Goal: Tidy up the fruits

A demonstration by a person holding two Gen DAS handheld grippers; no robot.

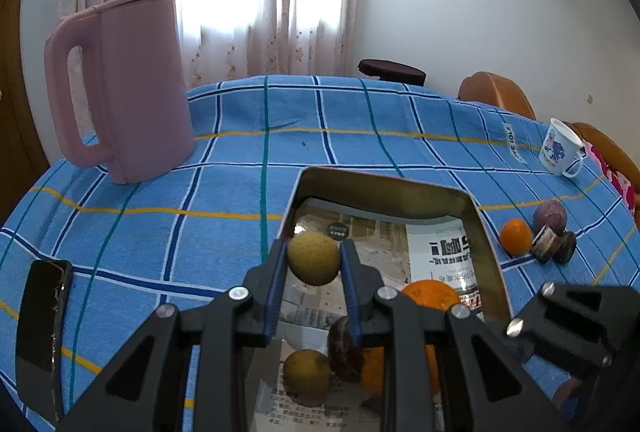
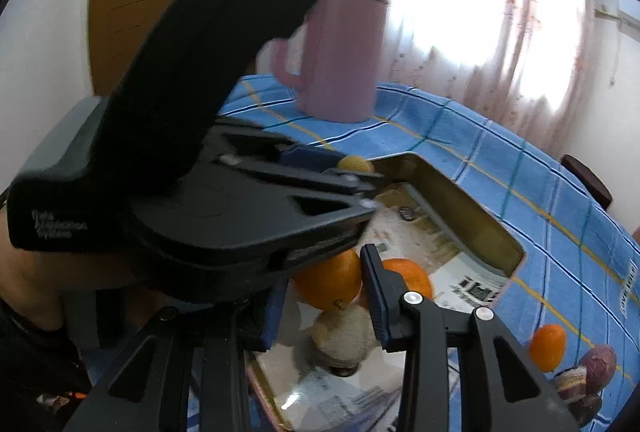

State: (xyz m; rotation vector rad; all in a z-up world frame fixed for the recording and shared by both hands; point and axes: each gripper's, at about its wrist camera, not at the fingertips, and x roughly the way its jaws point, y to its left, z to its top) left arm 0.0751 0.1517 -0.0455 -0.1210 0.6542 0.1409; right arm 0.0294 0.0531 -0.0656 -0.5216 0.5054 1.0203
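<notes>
Tray sits right under both grippers. The left gripper, clenched on a yellow-green fruit, hangs over the tray's far left corner, with bare lining below. The right gripper pinches an orange over the tray's middle, beside a second orange. A loose orange and dark fruits wait on the tabletop, off the tray's right wall, nearer the right gripper.

I see the tray mid-table, paper lining inside. In it: one orange at right, a pear nearer me, a dark fruit just beside that. Jug stands behind-left of the tray. Right of the tray, on the cloth: a small orange by a purple fruit. Cup far right.
</notes>
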